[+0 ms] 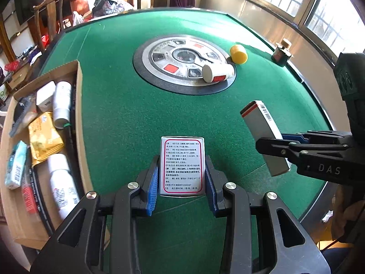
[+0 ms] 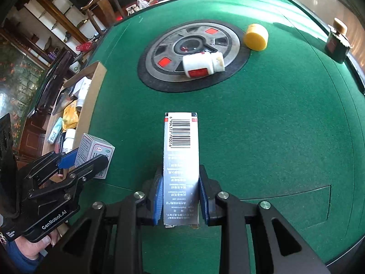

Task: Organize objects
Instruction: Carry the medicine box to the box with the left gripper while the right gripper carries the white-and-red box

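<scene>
My left gripper (image 1: 182,182) is shut on a small white medicine box (image 1: 181,164) with a red-bordered label, held above the green table; it also shows in the right wrist view (image 2: 94,154). My right gripper (image 2: 181,196) is shut on a long silver box (image 2: 181,159) with a barcode, also seen in the left wrist view (image 1: 264,137). A cardboard box (image 1: 78,105) at the table's left holds bottles, packets and small boxes. A white pill bottle (image 1: 217,72) lies on its side on the table's centre disc.
A yellow cap-like cylinder (image 1: 238,54) lies right of the centre disc (image 1: 159,68). A dark jar (image 1: 281,53) with a cork stands at the far right table edge. Wooden chairs and clutter stand beyond the table's left side; windows are on the right.
</scene>
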`<state>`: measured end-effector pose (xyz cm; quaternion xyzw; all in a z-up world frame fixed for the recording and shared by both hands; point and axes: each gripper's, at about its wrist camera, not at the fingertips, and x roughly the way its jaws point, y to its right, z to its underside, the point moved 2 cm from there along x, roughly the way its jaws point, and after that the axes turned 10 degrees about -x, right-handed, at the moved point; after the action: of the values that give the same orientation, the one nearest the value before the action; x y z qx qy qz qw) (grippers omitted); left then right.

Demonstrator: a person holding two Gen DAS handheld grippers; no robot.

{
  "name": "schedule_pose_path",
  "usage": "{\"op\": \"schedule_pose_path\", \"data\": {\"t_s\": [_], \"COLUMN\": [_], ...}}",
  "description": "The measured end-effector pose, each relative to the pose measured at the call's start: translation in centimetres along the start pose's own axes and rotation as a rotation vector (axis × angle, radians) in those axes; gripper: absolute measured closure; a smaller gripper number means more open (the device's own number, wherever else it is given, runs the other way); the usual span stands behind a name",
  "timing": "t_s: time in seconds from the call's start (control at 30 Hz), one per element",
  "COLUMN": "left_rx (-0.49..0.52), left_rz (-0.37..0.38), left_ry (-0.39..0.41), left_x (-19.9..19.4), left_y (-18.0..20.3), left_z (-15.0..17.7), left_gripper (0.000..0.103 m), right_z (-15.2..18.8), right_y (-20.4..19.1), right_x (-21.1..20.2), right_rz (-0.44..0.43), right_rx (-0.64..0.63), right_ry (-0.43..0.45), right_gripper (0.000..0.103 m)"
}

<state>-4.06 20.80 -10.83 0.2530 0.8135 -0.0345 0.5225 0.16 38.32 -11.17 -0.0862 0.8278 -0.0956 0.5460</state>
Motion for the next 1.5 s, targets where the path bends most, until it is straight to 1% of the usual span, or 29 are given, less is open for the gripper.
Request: {"op": "schedule_pose_path", "data": {"t_s": [0.2, 0.37, 0.6, 0.77, 1.0, 1.17, 1.33, 1.5], "left_rx": [-0.014, -0.040, -0.104, -0.167, -0.249, -0.297, -0.326, -0.335], "left_rz": [0.007, 0.005, -0.007, -0.036, -0.079, -0.102, -0.114, -0.115], "left_ry": [0.040, 0.075, 0.117, 0.138, 0.148, 0.139, 0.131, 0.109], "left_x": [-2.5, -4.3, -6.7, -8.1, -9.3, -9.6, -9.4, -8.9], "left_y": [-1.4, -3.2, -6.9, -10.7, -15.9, -19.2, -21.2, -22.4], "left_z": [0.1, 0.1, 0.3, 0.8, 2.0, 2.6, 3.2, 3.7], "left_gripper": [0.068, 0.068, 0.068, 0.068, 0.068, 0.068, 0.068, 0.068], "right_z": [-0.6, -1.2, -2.3, -3.0, -4.1, -4.7, -4.8, -4.7], "right_y": [-2.8, -5.6, -9.9, -13.2, -18.2, -21.7, -24.5, -26.0], "right_x": [-0.6, -0.5, 0.0, 0.9, 2.8, 4.6, 6.4, 8.1], "right_rz": [-0.008, -0.016, -0.040, -0.071, -0.115, -0.132, -0.144, -0.156], "right_rx": [-0.042, -0.089, -0.155, -0.197, -0.259, -0.313, -0.349, -0.362], "right_ry": [0.016, 0.020, 0.017, 0.009, -0.009, -0.033, -0.068, -0.101], "right_gripper": [0.077, 0.077, 0.077, 0.077, 0.077, 0.077, 0.077, 0.077]}}
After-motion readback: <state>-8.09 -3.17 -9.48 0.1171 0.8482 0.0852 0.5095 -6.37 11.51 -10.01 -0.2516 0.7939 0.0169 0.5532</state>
